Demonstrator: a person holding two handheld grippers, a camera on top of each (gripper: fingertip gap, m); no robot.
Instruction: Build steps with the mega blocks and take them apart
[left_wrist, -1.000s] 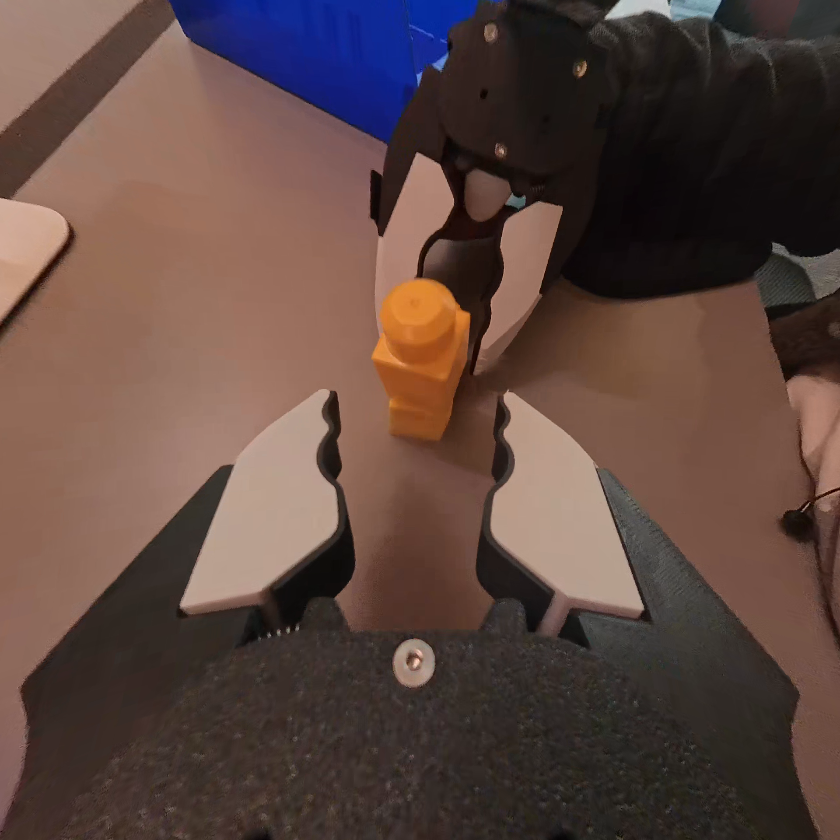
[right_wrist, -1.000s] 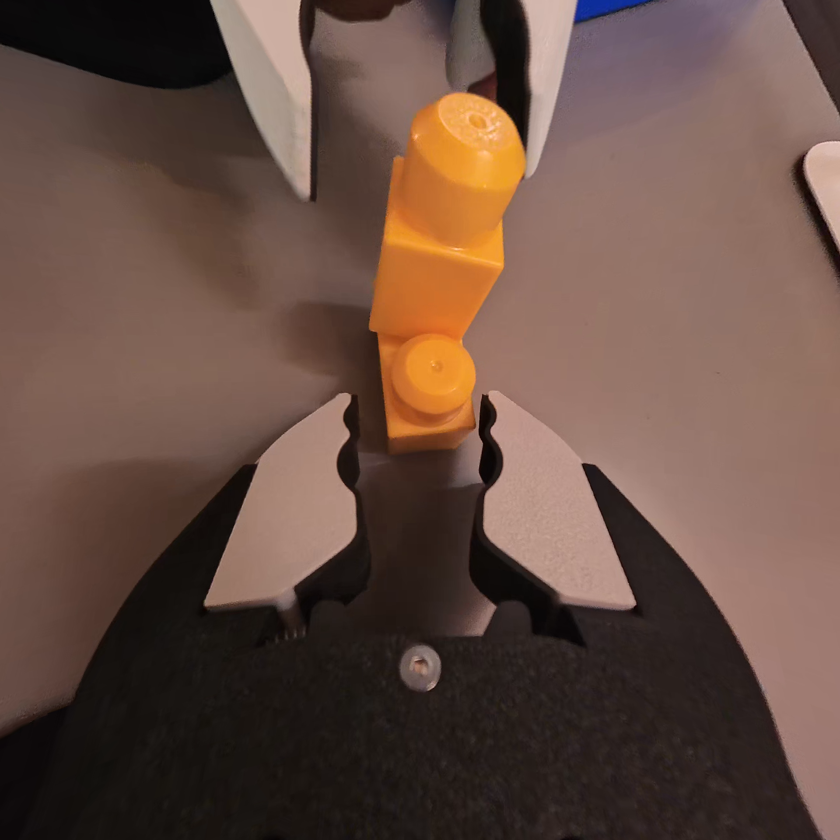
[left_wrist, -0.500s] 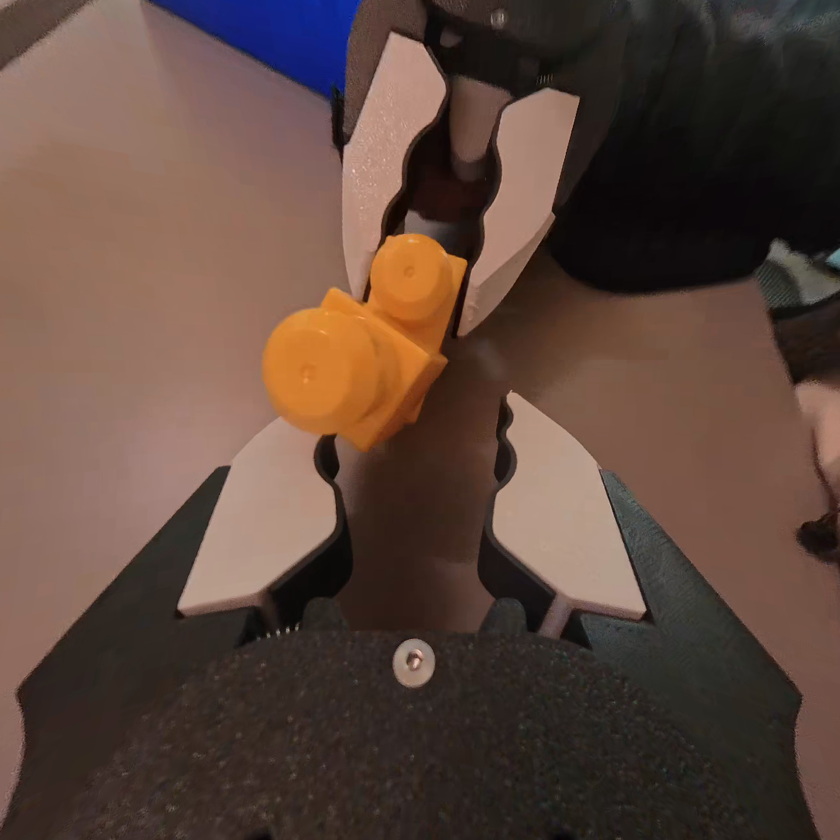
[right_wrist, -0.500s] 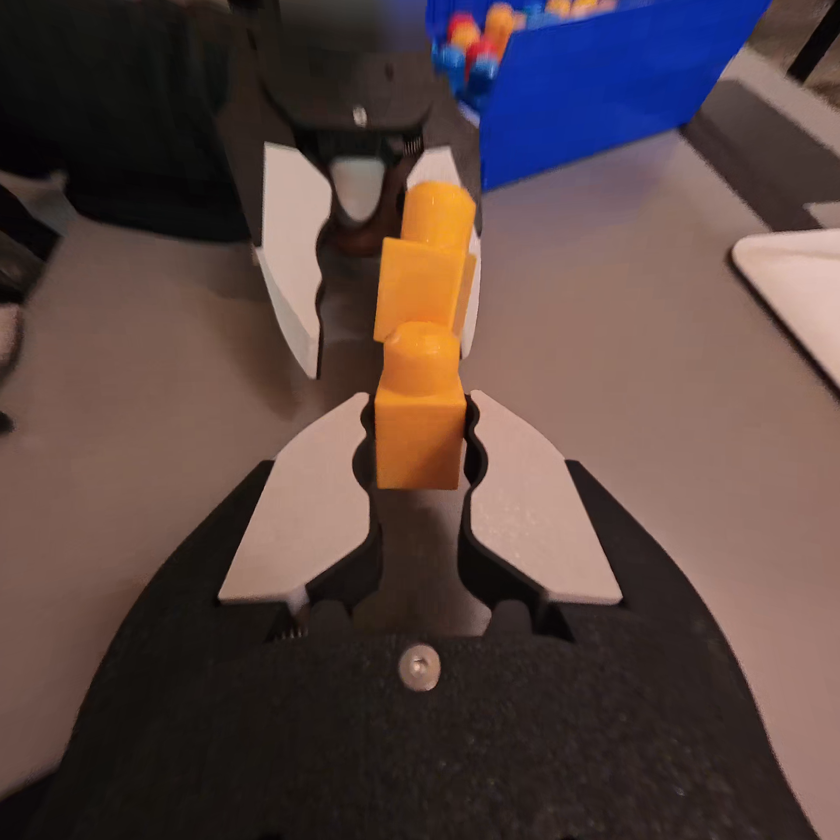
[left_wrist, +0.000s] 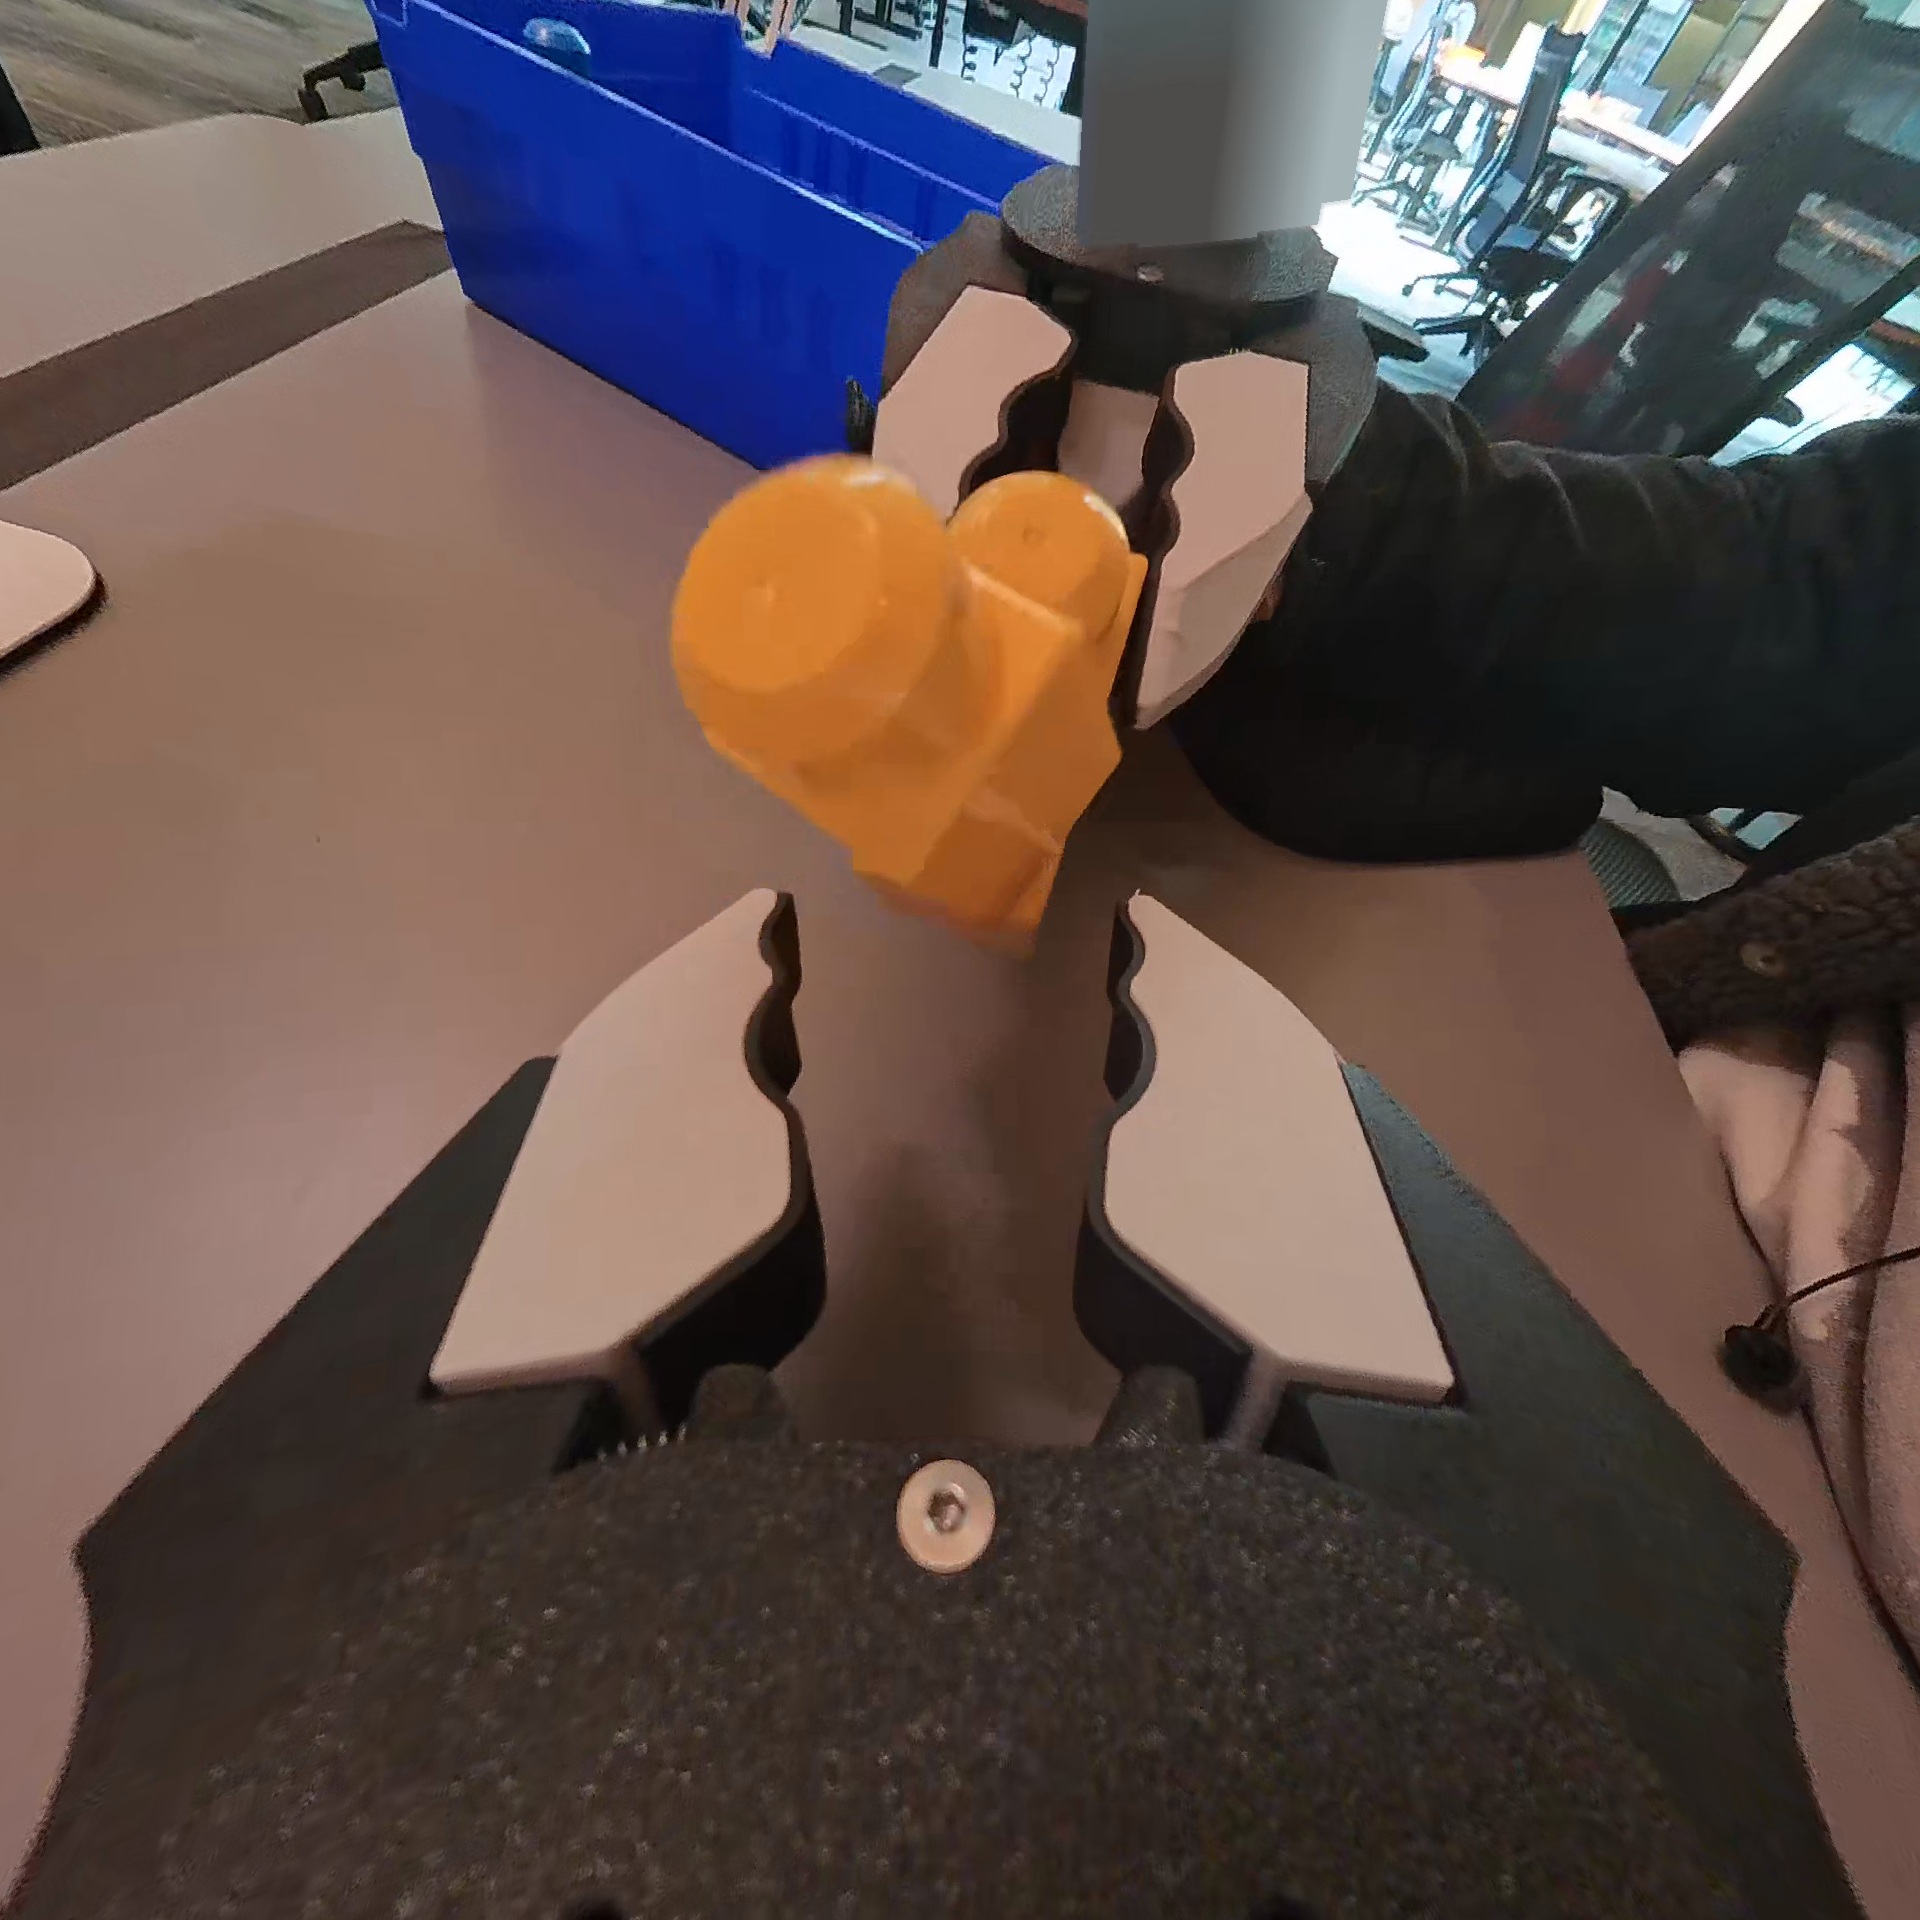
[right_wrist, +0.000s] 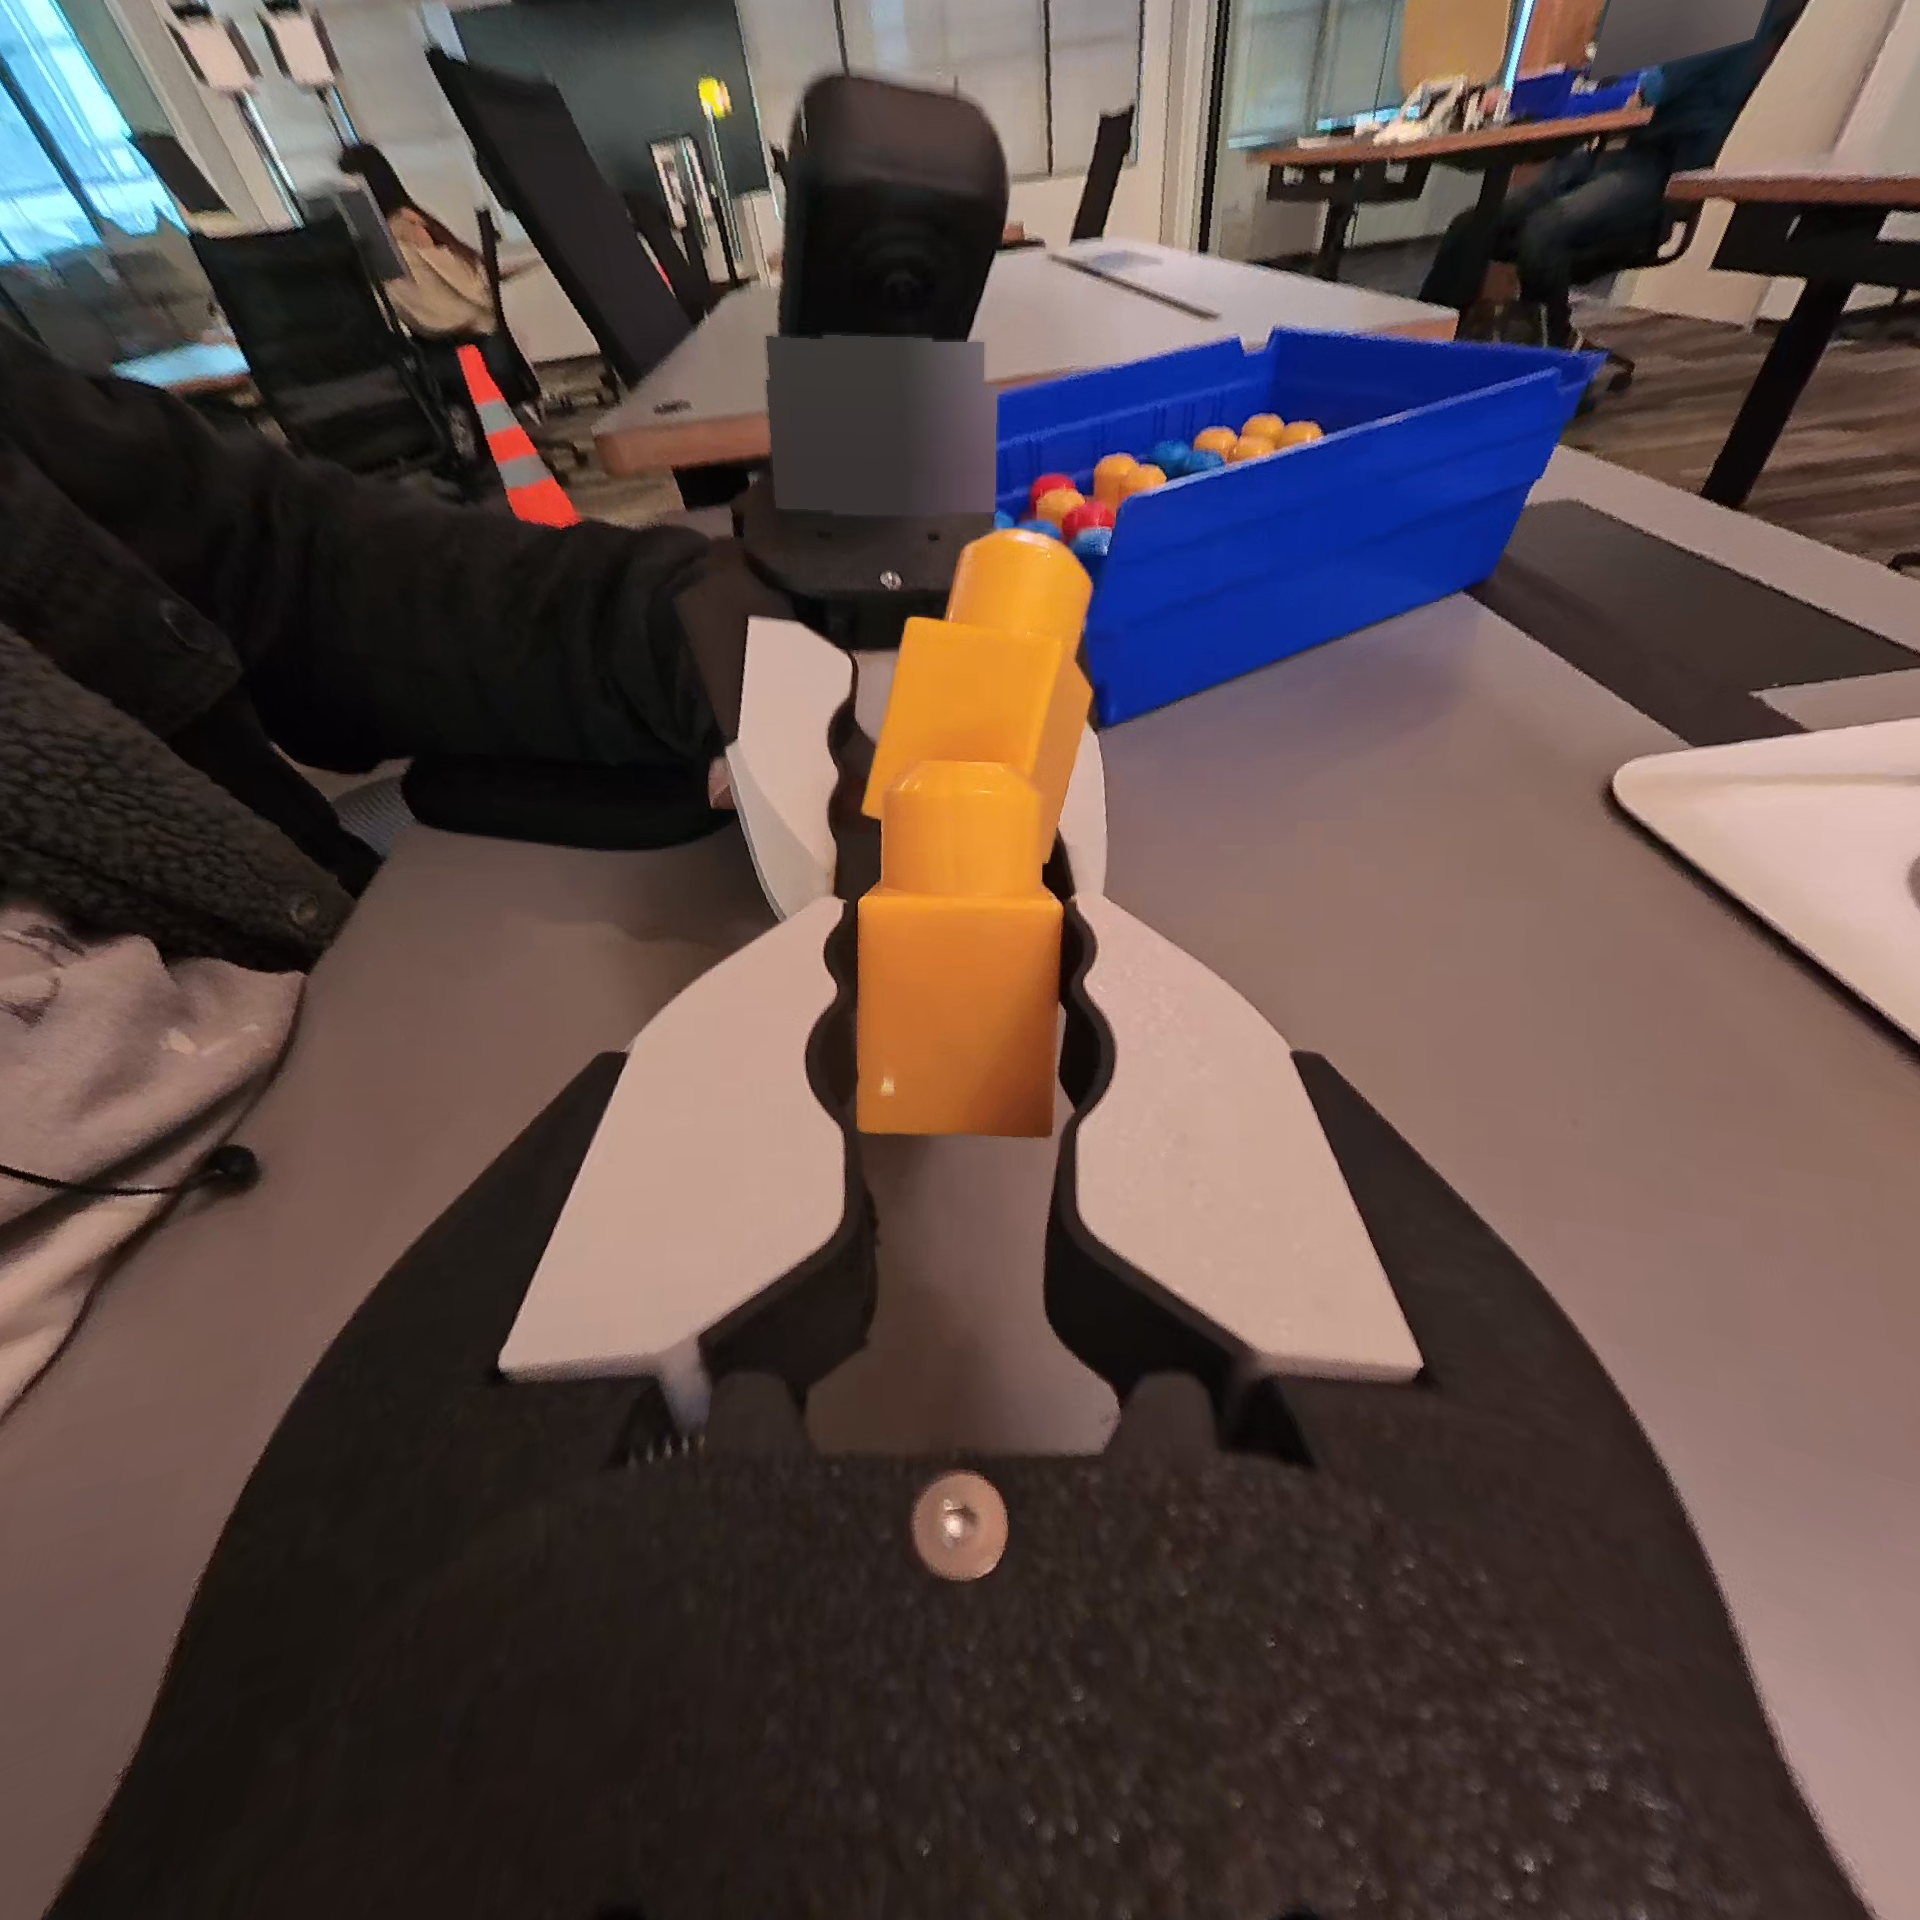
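Right gripper (right_wrist: 958, 997) holds the orange block steps (right_wrist: 961, 935) off the grey table (right_wrist: 1403, 883); left gripper (left_wrist: 951, 940) empty.

Right fingers are clamped on the lower block of the steps, pads against both its sides. The upper block sits one step farther out, tilted, and reaches toward the left gripper opposite. In the left wrist view the steps (left_wrist: 914, 686) hang in the air just ahead of the left fingertips, which stand well apart and touch nothing. A blue bin (right_wrist: 1330, 520) of red, blue and orange blocks sits behind on the table. A white tray (right_wrist: 1787, 831) lies at the right edge.
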